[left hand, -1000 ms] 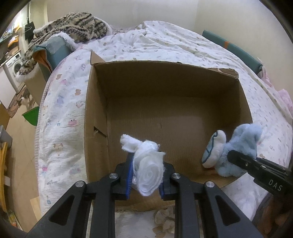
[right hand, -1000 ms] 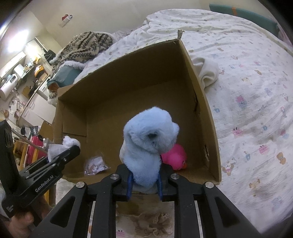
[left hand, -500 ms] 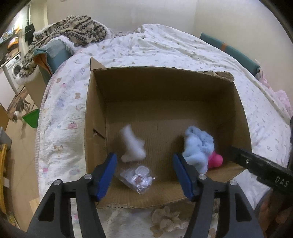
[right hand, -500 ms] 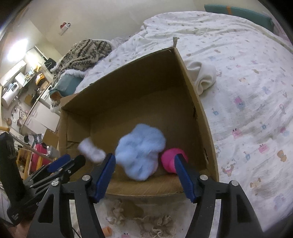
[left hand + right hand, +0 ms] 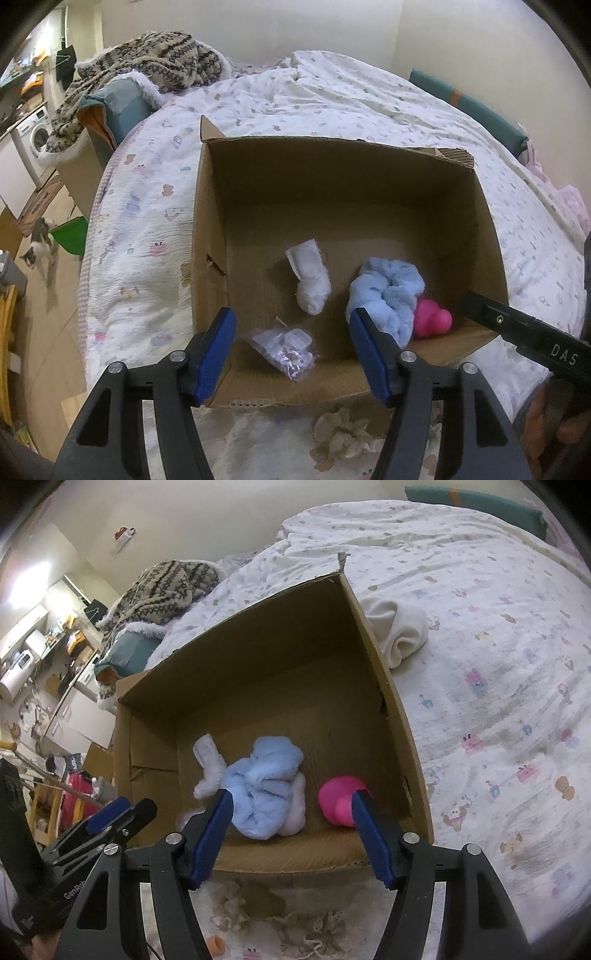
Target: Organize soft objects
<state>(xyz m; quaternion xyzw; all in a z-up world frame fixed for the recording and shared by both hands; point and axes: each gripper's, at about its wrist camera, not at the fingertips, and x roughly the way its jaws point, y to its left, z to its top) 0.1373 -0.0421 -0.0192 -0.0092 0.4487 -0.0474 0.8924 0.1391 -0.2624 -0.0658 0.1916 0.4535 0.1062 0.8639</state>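
Observation:
An open cardboard box (image 5: 332, 177) (image 5: 373, 653) stands on the bed. Inside lie a white rolled sock (image 5: 310, 277) (image 5: 208, 764), a light blue plush toy (image 5: 384, 291) (image 5: 264, 786), a pink rubber toy (image 5: 432, 319) (image 5: 338, 799) and a clear plastic packet (image 5: 288, 349). My left gripper (image 5: 291, 350) is open and empty above the box's near edge. My right gripper (image 5: 291, 830) is open and empty above the same edge, to the right of the left one.
A cream cloth (image 5: 397, 631) lies on the bed right of the box. A patterned knit blanket (image 5: 147, 62) is piled at the bed's far left. Crumpled beige lace (image 5: 343, 432) lies before the box. A cat (image 5: 38, 247) stands on the floor at left.
Both grippers opened. The white sock dropped from the left one and the blue plush from the right one; both now lie on the box floor. Both grippers pulled back slightly.

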